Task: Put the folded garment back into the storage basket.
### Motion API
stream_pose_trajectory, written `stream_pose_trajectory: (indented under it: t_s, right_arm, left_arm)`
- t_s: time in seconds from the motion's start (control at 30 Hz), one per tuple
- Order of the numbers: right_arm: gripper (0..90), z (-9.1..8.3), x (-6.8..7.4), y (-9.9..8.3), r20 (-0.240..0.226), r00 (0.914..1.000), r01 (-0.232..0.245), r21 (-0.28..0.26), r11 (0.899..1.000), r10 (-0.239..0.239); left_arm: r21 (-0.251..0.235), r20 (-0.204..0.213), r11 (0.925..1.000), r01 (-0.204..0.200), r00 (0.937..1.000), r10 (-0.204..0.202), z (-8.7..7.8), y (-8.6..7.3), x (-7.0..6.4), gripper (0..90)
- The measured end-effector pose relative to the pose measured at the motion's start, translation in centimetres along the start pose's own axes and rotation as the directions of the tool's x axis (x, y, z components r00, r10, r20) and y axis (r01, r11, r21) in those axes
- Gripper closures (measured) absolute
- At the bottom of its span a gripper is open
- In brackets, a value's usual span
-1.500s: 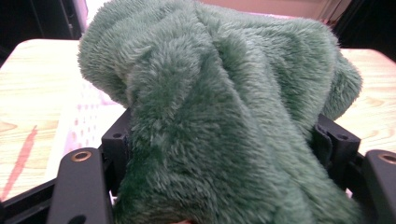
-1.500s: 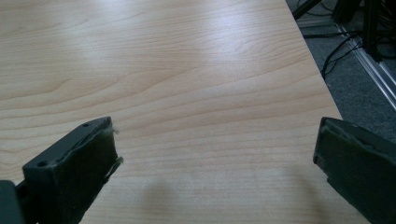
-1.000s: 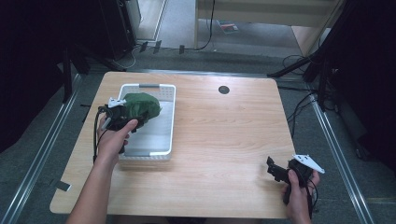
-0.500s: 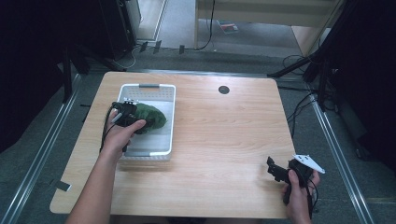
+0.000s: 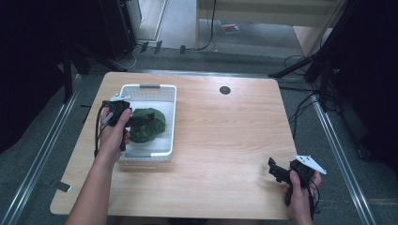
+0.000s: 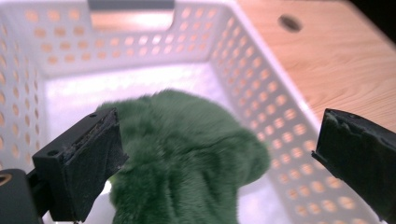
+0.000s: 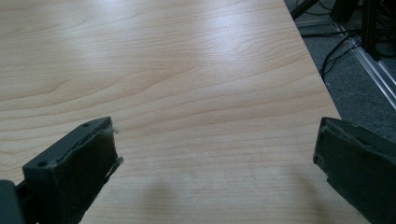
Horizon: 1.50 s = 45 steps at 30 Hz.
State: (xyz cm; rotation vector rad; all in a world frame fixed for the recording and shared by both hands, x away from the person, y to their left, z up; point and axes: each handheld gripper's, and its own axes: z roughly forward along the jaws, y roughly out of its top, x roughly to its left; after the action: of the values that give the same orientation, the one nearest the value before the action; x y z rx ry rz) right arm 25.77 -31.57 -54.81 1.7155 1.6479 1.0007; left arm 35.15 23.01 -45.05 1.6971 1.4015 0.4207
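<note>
Nearest us, at about five o'clock on the light wooden table (image 5: 225, 154), our right gripper (image 5: 280, 172) hovers with its black jaws spread wide over bare wood. Further out, near ten o'clock, our left gripper (image 5: 141, 120) reaches into the white perforated plastic basket (image 5: 170, 119); its jaws stand wide apart, released, on either side of the dark green furry cloth bundle (image 6: 187, 154) lying inside. Beyond, at one o'clock, we see a small round dark hole (image 5: 225, 90) in the tabletop.
</note>
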Motion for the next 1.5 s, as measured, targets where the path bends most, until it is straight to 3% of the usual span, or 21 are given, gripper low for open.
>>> stream_pose_trajectory:
  t_s: [0.23, 0.37, 0.6, 0.7, 1.03, 1.27, 1.5]
  right_arm:
    - [0.0, 0.0, 0.0, 0.0, 0.002, 1.0000, -0.001, 0.000, 1.000, 0.001]
    - [0.0, 0.0, 0.0, 0.0, 0.004, 1.0000, 0.000, -0.001, 1.000, 0.000]
    - [0.0, 0.0, 0.0, 0.0, 0.006, 1.0000, -0.003, -0.002, 1.000, 0.003]
    - [0.0, 0.0, 0.0, 0.0, 0.006, 1.0000, -0.003, -0.002, 1.000, 0.003]
    - [0.0, 0.0, 0.0, 0.0, 0.010, 0.9999, -0.002, -0.003, 1.000, 0.002]
    - [0.0, 0.0, 0.1, 0.0, 0.015, 0.9999, -0.002, -0.005, 1.000, 0.002]
    - [0.0, -0.1, 0.1, 0.0, 0.014, 0.9999, 0.003, -0.002, 1.000, -0.003]
  left_arm:
    - [-0.103, -0.014, 0.9944, -0.022, 0.9997, 0.021, -2.9, -0.2, -0.4, 0.8]
    - [-0.154, -0.010, 0.9875, -0.030, 0.9995, 0.029, -4.7, -0.7, -0.3, 0.8]
    - [-0.206, -0.017, 0.9779, -0.035, 0.9993, 0.032, -7.3, -1.5, 0.2, 0.8]
    - [-0.220, -0.032, 0.9747, -0.043, 0.9988, 0.036, -8.5, -2.0, 0.6, 0.8]
    - [-0.267, -0.061, 0.9637, -0.015, 0.9981, -0.002, -11.7, -4.4, 2.8, 0.8]
    - [-0.286, -0.085, 0.9583, -0.007, 0.9962, -0.019, -13.1, -6.3, 4.1, 0.8]
    - [-0.288, -0.118, 0.9574, -0.017, 0.9929, -0.017, -13.8, -9.3, 5.7, 0.8]
